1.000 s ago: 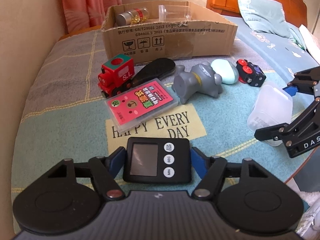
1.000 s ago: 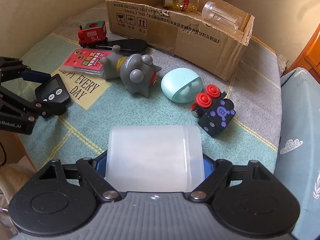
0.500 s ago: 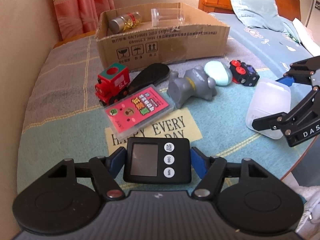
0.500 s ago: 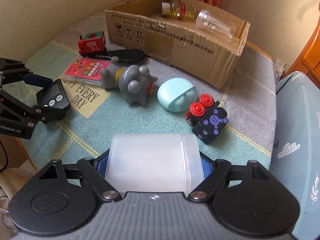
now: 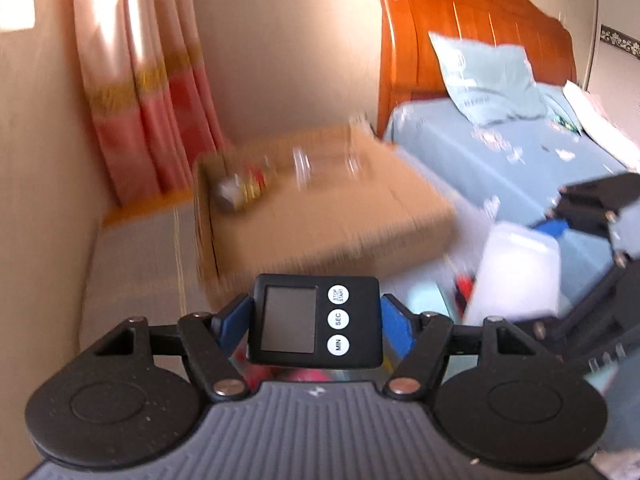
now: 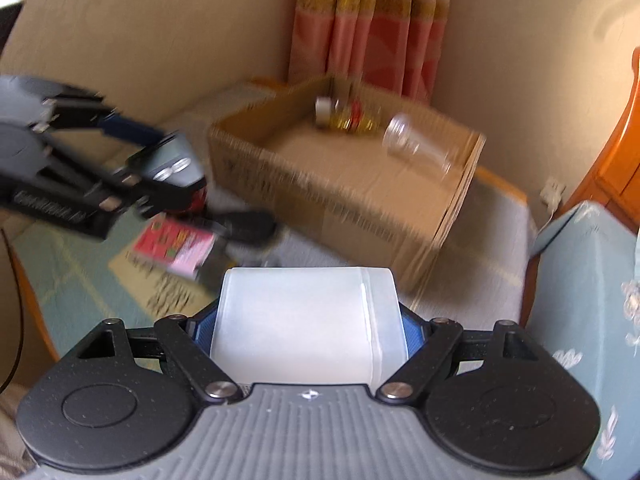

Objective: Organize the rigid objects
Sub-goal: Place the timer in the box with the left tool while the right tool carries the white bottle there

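Left tool [image 5: 316, 316] clamps the black timer [image 5: 314, 320], just short of the cardboard box [image 6: 344, 184]; right tool [image 6: 308, 320] grips the white tub [image 6: 306, 328], also short of it; carry step, next calls for reaching over the rim, then letting go

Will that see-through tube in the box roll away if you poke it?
Probably. The tube looks round and lies on its side on the flat floor of the box, so a nudge could roll it. The box walls should stop it. It looks like stiff plastic, probably light.
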Available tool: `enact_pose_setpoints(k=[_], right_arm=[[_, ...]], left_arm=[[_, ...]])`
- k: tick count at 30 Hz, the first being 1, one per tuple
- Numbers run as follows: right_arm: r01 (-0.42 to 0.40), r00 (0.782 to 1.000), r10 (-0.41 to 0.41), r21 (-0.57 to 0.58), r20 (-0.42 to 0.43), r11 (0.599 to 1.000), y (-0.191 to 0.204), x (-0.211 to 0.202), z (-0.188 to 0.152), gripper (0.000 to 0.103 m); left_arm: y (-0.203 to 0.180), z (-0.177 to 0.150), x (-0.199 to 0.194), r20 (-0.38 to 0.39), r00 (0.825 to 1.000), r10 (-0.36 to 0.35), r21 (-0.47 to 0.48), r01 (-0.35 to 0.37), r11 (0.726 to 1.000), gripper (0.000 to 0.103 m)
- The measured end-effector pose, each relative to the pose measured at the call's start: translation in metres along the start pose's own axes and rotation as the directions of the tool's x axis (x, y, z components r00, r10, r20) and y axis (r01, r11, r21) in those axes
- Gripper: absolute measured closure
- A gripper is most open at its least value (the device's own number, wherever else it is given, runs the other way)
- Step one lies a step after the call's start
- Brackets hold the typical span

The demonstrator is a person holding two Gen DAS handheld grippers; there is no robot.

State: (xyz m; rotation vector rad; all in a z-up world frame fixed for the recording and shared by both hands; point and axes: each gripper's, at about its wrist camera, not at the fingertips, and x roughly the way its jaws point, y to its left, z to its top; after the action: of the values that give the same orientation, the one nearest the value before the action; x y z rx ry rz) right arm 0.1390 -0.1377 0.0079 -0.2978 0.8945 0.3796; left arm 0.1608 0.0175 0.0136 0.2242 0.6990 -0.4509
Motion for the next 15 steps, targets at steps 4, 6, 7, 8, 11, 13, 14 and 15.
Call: enact_pose_setpoints(k=[4,6,7,8,11,13,14,15], right_arm=[[0.018,0.999,-0.018,0.004,0.036,1.0,-0.013,-0.001,0.026,0.017],[0.022,0.999,-0.022,0.006,0.05,1.0,-0.019,-0.001,0.036,0.017],[0.027,0.998,-0.028,0.007,0.058,1.0,-0.021,-0.001,0.042,0.017],[0.031,0.997,-0.031,0.008,0.064,0.999,-0.023,-0.001,0.045,0.017],[0.035,0.997,-0.036,0.016,0.074,0.999,-0.029,0.001,0.057,0.017],[0.038,0.996,-0.04,0.02,0.078,0.999,-0.03,0.003,0.061,0.017],[0.038,0.996,-0.039,0.021,0.076,0.999,-0.031,0.006,0.064,0.017],[0.037,0.996,-0.038,0.019,0.074,0.999,-0.031,0.008,0.067,0.017]], left_arm=[[0.013,0.038,0.033,0.007,0.999,0.033,-0.018,-0.033,0.999,0.034],[0.02,0.05,0.054,0.005,0.998,0.07,-0.033,-0.07,0.997,0.033],[0.023,0.054,0.064,0.012,0.996,0.085,-0.048,-0.084,0.995,0.03],[0.027,0.055,0.072,0.015,0.996,0.093,-0.066,-0.092,0.994,0.013],[0.036,0.05,0.079,0.021,0.994,0.109,-0.131,-0.105,0.986,0.002],[0.039,0.044,0.073,0.032,0.995,0.096,-0.141,-0.091,0.986,0.002],[0.04,0.041,0.07,0.031,0.995,0.095,-0.144,-0.09,0.986,0.002],[0.04,0.038,0.065,0.026,0.995,0.097,-0.144,-0.092,0.985,0.002]])
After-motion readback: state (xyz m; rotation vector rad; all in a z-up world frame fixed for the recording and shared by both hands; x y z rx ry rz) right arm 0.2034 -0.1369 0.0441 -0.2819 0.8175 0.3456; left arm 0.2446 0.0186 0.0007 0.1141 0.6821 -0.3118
